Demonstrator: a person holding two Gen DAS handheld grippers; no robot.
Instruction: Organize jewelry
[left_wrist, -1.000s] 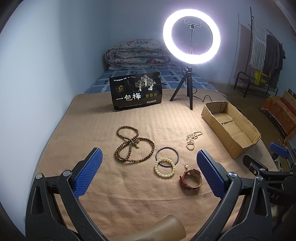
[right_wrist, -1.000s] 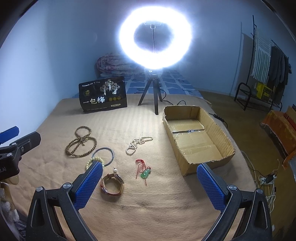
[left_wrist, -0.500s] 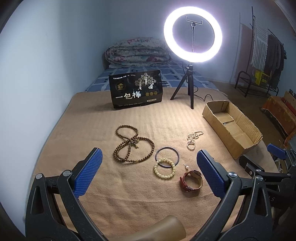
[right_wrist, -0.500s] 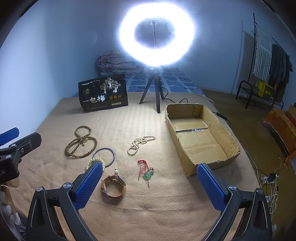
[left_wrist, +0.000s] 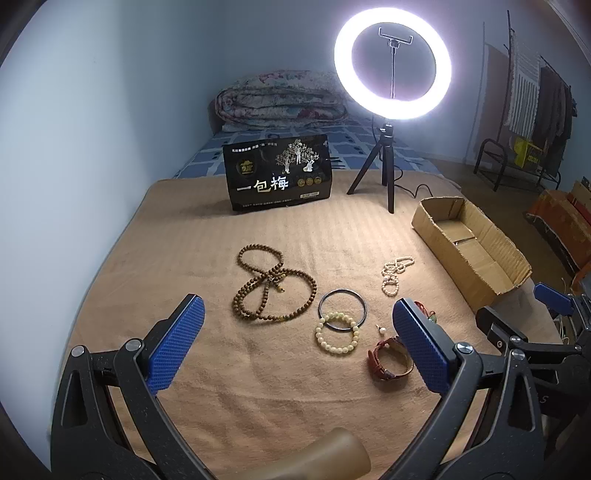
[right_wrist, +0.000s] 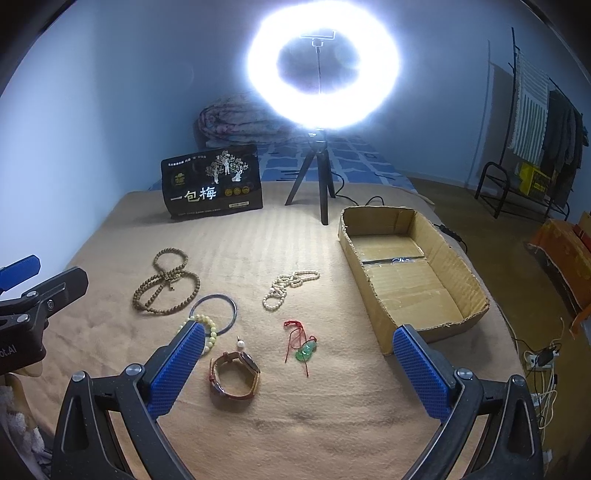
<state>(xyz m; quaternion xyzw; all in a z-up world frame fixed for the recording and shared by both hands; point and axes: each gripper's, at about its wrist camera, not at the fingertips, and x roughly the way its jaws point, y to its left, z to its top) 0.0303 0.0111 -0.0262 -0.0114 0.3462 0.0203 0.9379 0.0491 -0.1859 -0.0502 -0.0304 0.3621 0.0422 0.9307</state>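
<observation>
Cardboard box, ahead-right of the right claw, lay empty; nothing yet sorted. Wooden bead necklace, bangle, watch and jade pendant lay ahead. Left claw and right claw gaped wide, holding nothing.

Jewelry scattered beside cardboard box

Bare blanket along the near edge; cardboard box walls the right edge, tripod the far.
</observation>
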